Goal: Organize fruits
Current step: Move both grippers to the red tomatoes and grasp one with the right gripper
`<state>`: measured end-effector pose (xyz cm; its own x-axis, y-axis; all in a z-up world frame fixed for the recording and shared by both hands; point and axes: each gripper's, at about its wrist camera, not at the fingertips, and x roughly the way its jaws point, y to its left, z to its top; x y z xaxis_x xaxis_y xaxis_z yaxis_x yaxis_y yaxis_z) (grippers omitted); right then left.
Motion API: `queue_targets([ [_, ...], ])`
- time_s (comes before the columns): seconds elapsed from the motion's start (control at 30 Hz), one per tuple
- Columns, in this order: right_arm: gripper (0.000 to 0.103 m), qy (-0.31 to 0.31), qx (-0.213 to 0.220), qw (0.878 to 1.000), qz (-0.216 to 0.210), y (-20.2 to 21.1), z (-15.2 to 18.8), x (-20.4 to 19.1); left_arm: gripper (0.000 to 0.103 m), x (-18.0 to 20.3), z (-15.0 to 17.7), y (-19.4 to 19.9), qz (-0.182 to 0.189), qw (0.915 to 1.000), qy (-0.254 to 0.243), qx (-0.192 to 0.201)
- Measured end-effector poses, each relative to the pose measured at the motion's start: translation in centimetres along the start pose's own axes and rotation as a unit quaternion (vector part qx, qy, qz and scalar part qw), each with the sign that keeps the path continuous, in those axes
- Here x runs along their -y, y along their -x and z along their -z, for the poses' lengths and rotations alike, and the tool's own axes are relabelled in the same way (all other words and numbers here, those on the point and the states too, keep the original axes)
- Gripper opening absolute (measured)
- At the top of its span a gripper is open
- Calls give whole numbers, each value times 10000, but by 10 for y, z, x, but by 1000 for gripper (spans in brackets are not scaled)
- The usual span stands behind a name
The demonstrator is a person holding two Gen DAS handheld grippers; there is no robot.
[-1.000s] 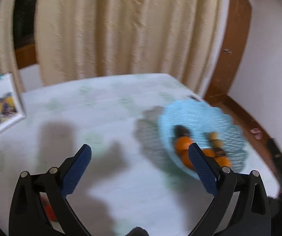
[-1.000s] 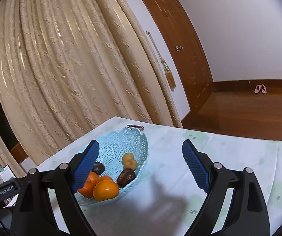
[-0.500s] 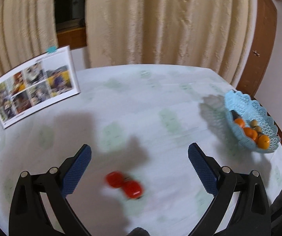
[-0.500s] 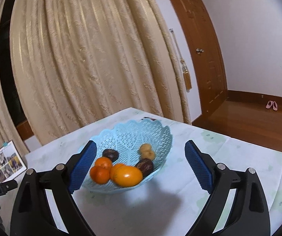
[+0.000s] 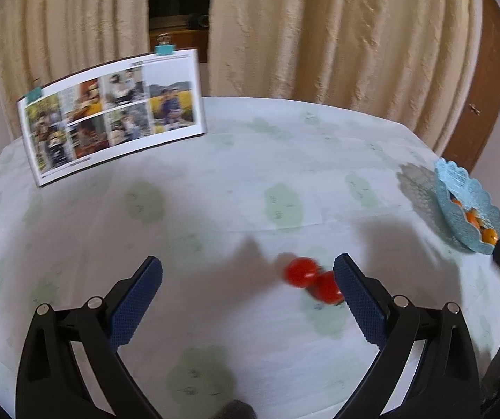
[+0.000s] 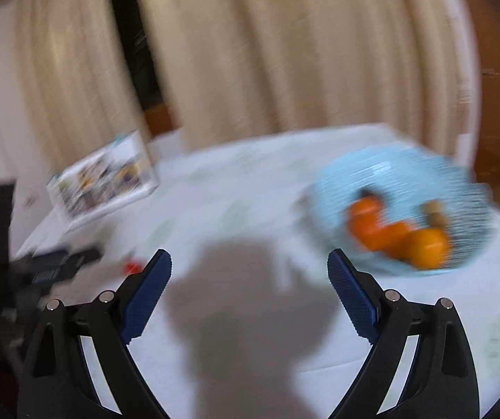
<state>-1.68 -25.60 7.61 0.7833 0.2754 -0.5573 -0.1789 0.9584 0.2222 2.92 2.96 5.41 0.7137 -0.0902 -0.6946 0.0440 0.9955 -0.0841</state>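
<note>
The two red fruits [image 5: 314, 279] lie touching on the table [image 5: 215, 181], just ahead of the left gripper [image 5: 248, 276] beside its right finger, nearer it than the right gripper [image 6: 250, 269]; both grippers spread, empty.

Your worktop [image 5: 236, 181] wears a white cloth printed with pale green patches. Toward its far left edge you have a photo board [image 5: 112, 113] standing upright, a grid of colour pictures on white, with a teal clip at its top edge and another at its upper left corner. Behind it hang cream curtains [image 5: 347, 35], parted to leave a dark gap. To your right you see a brown wooden door [image 5: 476, 104]. In your right wrist view everything is blurred; the photo board [image 6: 105, 183] and curtains [image 6: 284, 52] are still recognisable.
</note>
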Motion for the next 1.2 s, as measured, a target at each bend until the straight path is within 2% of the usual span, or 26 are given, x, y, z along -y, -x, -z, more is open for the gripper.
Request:
queue_targets([
  [0.13, 92, 542, -668, 9948, -545, -32, 7, -45, 98, -15, 4, 4, -99, 9998, 76, 158],
  [0.27, 92, 982, -993, 9870, -789, -49, 10, -75, 98, -20, 10, 4, -21, 9999, -75, 96],
  [0.47, 92, 1219, -1343, 9799, -827, -81, 12, -97, 98, -37, 13, 1, -182, 9998, 120, 2],
  [0.73, 92, 1076, -1691, 9760, -858, -114, 6, -107, 98, -52, 15, -2, -184, 9990, 404, -98],
  [0.77, 89, 1103, -1712, 9753, -849, -117, 6, -108, 98, -53, 15, -2, -184, 9989, 419, -98],
  [0.83, 76, 1172, -1792, 9735, -801, -121, 8, -111, 98, -53, 15, -2, -187, 9988, 435, -115],
  [0.87, 62, 1195, -1864, 9718, -807, -124, 9, -112, 98, -53, 15, -3, -188, 9988, 435, -122],
  [0.93, 43, 1299, -1844, 9713, -750, -125, 11, -114, 98, -52, 15, -4, -182, 9988, 422, -146],
  [0.97, 29, 1309, -1865, 9706, -774, -124, 11, -113, 98, -51, 16, -4, -175, 9989, 413, -164],
  [1.2, 28, 1112, -1520, 9788, -804, -94, 7, -95, 98, -50, 17, -12, 8, 9971, 623, -432],
])
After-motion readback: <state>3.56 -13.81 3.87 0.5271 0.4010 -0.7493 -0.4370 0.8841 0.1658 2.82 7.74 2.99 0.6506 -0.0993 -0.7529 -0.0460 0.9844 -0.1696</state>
